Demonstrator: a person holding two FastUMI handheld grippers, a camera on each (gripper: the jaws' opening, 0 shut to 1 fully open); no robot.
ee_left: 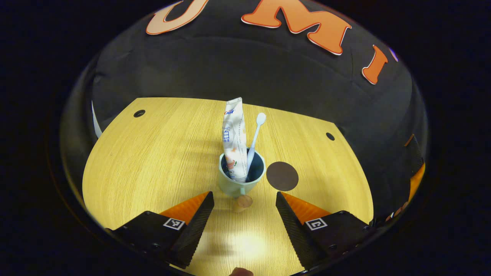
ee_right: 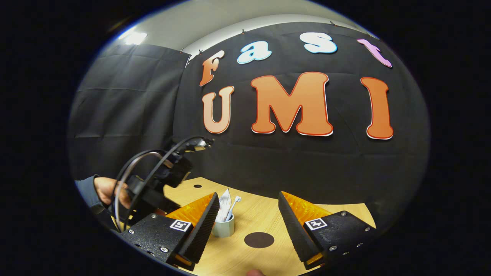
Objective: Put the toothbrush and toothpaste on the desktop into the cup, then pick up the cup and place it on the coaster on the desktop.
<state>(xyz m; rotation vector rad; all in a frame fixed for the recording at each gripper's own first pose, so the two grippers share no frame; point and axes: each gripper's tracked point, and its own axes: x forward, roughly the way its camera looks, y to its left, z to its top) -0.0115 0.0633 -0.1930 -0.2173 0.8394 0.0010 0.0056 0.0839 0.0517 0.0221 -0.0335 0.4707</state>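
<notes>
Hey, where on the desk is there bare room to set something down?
The widest bare wood lies left of the cup, out to the desk's left edge and back to the small hole. Another free patch runs behind the coaster toward the far-right hole. It is crowded where cup and coaster sit close together.

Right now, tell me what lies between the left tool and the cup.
Only bare desktop separates the left tool from the cup, per the left gripper view.

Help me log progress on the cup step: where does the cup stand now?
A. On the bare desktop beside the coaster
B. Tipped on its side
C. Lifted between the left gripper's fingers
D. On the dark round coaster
A: the cup, holding toothpaste and toothbrush, stands upright on the desktop beside the coaster, not on it.
</notes>
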